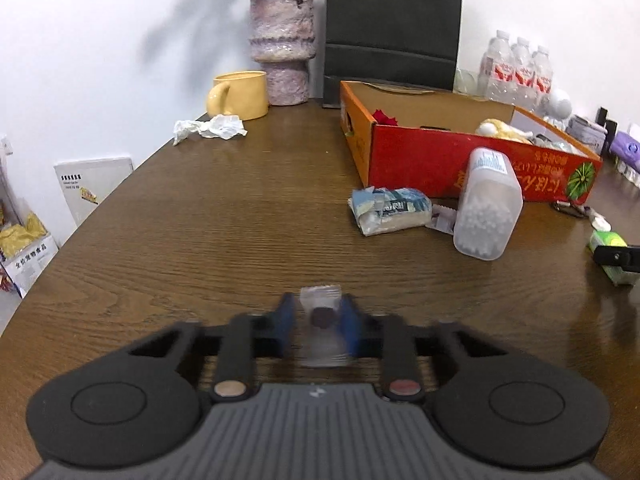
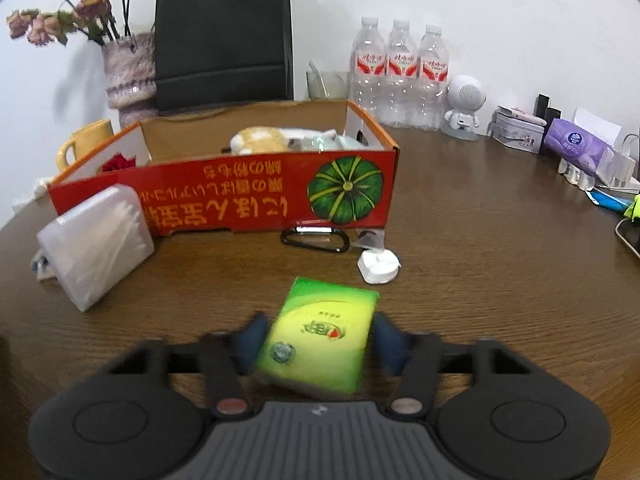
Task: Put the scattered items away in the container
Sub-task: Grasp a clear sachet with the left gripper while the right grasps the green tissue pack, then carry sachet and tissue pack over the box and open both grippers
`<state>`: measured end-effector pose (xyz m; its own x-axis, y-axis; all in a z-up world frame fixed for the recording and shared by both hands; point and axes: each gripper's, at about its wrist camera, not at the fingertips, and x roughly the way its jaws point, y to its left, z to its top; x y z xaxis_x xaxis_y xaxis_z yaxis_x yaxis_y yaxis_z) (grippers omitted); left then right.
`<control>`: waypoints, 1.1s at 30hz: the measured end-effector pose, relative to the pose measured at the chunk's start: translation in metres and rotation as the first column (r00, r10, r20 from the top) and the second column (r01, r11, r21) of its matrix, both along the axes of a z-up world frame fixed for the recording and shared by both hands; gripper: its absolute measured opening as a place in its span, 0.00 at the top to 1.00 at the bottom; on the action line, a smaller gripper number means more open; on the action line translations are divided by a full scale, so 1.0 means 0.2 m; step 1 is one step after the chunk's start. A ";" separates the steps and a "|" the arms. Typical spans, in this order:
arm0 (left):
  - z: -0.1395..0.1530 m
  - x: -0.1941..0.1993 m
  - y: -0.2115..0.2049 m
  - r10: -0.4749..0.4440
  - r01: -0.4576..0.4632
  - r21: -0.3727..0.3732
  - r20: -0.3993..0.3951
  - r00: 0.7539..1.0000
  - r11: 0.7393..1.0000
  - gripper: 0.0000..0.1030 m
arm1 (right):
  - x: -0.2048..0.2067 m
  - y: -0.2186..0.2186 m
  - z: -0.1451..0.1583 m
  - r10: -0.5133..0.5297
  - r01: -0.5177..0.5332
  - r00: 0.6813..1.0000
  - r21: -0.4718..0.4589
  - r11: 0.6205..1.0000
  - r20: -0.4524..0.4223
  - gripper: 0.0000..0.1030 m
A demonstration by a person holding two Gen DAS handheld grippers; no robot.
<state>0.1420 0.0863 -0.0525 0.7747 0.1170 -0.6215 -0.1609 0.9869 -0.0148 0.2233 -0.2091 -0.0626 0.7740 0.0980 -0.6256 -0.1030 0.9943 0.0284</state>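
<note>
jaws of left gripper pinch a clear sachet; right gripper brackets green pack.

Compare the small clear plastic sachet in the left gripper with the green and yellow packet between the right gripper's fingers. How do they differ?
The small clear plastic sachet is see-through with a dark round thing inside; the green and yellow packet is opaque and printed. The sachet looks narrow between the left gripper fingers; the packet fills a wider gap in the right gripper. Both sit between blue fingers, outside the red cardboard box.
</note>
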 end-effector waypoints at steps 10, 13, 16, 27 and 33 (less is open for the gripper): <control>0.01 -0.03 -0.03 -0.018 0.018 -0.001 0.024 1.000 1.000 0.82 | -0.08 -0.05 0.02 0.029 -0.030 0.999 0.039 0.999 0.024 0.57; 0.02 -0.04 -0.05 -0.031 0.031 -0.007 0.036 0.999 0.999 0.82 | -0.11 -0.06 0.03 0.028 -0.029 0.999 0.041 0.999 0.036 0.57; 0.04 -0.05 -0.06 -0.043 0.044 -0.011 0.050 0.998 0.999 0.82 | -0.13 -0.08 0.04 0.027 -0.029 0.999 0.049 0.998 0.043 0.57; 0.26 -0.01 -0.11 -0.087 0.096 -0.041 0.183 0.979 0.995 0.82 | -0.14 -0.11 0.18 0.070 -0.079 0.991 0.075 0.994 0.110 0.57; 0.44 0.16 -0.13 -0.129 0.145 -0.041 0.266 0.955 0.989 0.82 | -0.02 -0.12 0.38 0.110 -0.128 0.974 0.081 0.989 0.197 0.57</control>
